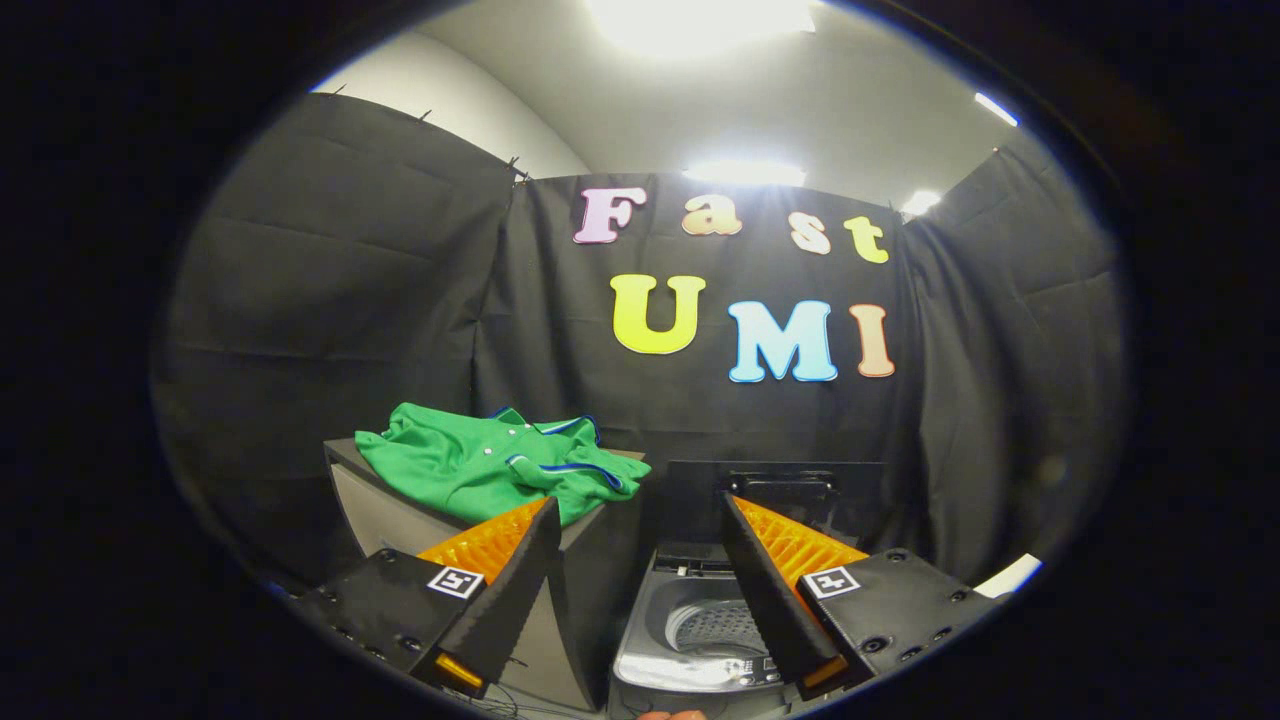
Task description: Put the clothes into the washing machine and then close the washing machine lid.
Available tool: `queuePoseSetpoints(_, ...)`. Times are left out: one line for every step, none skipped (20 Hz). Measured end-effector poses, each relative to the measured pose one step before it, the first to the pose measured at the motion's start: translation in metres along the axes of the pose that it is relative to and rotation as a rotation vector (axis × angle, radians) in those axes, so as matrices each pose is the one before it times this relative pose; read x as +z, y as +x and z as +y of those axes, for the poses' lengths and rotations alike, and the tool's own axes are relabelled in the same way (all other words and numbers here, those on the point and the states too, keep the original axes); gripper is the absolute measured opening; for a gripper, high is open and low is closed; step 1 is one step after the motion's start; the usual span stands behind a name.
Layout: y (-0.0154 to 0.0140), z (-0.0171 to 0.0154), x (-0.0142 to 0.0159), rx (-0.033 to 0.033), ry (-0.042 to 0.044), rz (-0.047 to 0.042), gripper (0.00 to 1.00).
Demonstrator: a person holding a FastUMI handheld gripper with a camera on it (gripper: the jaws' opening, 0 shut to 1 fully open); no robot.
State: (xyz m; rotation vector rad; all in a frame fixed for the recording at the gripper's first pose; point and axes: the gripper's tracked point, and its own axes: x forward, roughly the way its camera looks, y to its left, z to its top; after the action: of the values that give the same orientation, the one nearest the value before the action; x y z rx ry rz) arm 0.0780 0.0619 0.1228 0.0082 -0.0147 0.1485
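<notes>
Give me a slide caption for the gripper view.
Open tongs face a crumpled green polo shirt beside the open-lidded grey washing machine.

A grey box-like stand [400,515] sits before the black cloth wall [350,300], ceiling lights [700,20] glaring above.

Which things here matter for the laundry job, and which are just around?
Job:
green shirt, lying on the cabinet
washing machine, lid up, drum showing
gripper, fingers open, holding nothing

Around:
cabinet beside the washing machine
black cloth wall
</notes>
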Motion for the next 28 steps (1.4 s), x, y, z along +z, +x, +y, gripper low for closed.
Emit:
queuePoseSetpoints(0.00989, 0.00377, 0.00756, 0.00237, 0.01857, 0.01026, 0.99)
queuePoseSetpoints(0.01317, 0.00676, 0.00717, 0.00792, 0.02021, 0.02283, 1.0)
queuePoseSetpoints(0.01253, 0.00602, 0.00278, 0.00881, 0.01573, 0.03564, 0.99)
queuePoseSetpoints(0.01281, 0.00755, 0.00796, 0.012, 0.01265, 0.02039, 1.0)
queuePoseSetpoints(0.01189, 0.00191, 0.0124, -0.00566, 0.01311, 0.01527, 1.0)
queuePoseSetpoints(0.01002, 0.00489, 0.01212, 0.00089, 0.00727, 0.00466, 1.0)
queuePoseSetpoints(0.01169, 0.00608, 0.00856, 0.00201, 0.00539, 0.00474, 0.99)
queuePoseSetpoints(0.01013, 0.00698, 0.00916, 0.00917, -0.0006, 0.0079, 0.99)
queuePoseSetpoints(0.01269, 0.00867, 0.00822, 0.01207, -0.00604, 0.00823, 0.99)
queuePoseSetpoints(0.01299, 0.00731, 0.00661, 0.01215, -0.01135, 0.01778, 0.99)
queuePoseSetpoints(0.01234, 0.00538, 0.00056, 0.01396, -0.00603, 0.0348, 0.98)
queuePoseSetpoints(0.01249, 0.00772, -0.00294, 0.01979, 0.00663, 0.05104, 0.98)
queuePoseSetpoints(0.01172, 0.00895, -0.00343, 0.02487, 0.01469, 0.05655, 0.98)
queuePoseSetpoints(0.01065, 0.00878, -0.00071, 0.02289, 0.02004, 0.05164, 0.99)
queuePoseSetpoints(0.00701, 0.00398, 0.00177, 0.00476, 0.00956, 0.03345, 0.98)
queuePoseSetpoints(0.00908, 0.00532, -0.00068, 0.00382, 0.00274, 0.04424, 0.99)
queuePoseSetpoints(0.00971, 0.00395, 0.00069, -0.0027, 0.00104, 0.02997, 0.99)
queuePoseSetpoints(0.00836, 0.00344, -0.00098, -0.00523, -0.00684, 0.03611, 0.98)
queuePoseSetpoints(0.00873, 0.0065, -0.00249, 0.00143, -0.00451, 0.03917, 0.98)
queuePoseSetpoints(0.0072, 0.00647, -0.00154, 0.00963, -0.00052, 0.0364, 0.98)
queuePoseSetpoints(0.00803, 0.00495, 0.00009, 0.0119, 0.00491, 0.03052, 0.98)
queuePoseSetpoints(0.00647, 0.00348, 0.0002, 0.0044, 0.00497, 0.02946, 0.98)
queuePoseSetpoints(0.00383, 0.00352, -0.00288, -0.00494, 0.00312, 0.02696, 0.98)
queuePoseSetpoints(0.00367, 0.00199, 0.00012, -0.00707, 0.0052, 0.02076, 0.98)
queuePoseSetpoints(0.00442, 0.0028, -0.00079, -0.00423, 0.00694, 0.02221, 0.98)
queuePoseSetpoints(0.00425, 0.00094, -0.00115, -0.00749, 0.00857, 0.02981, 0.98)
queuePoseSetpoints(0.00346, 0.00099, -0.0037, -0.00131, 0.01025, 0.02974, 0.98)
queuePoseSetpoints(0.00337, 0.0018, -0.00119, 0.00275, 0.00974, 0.02491, 0.98)
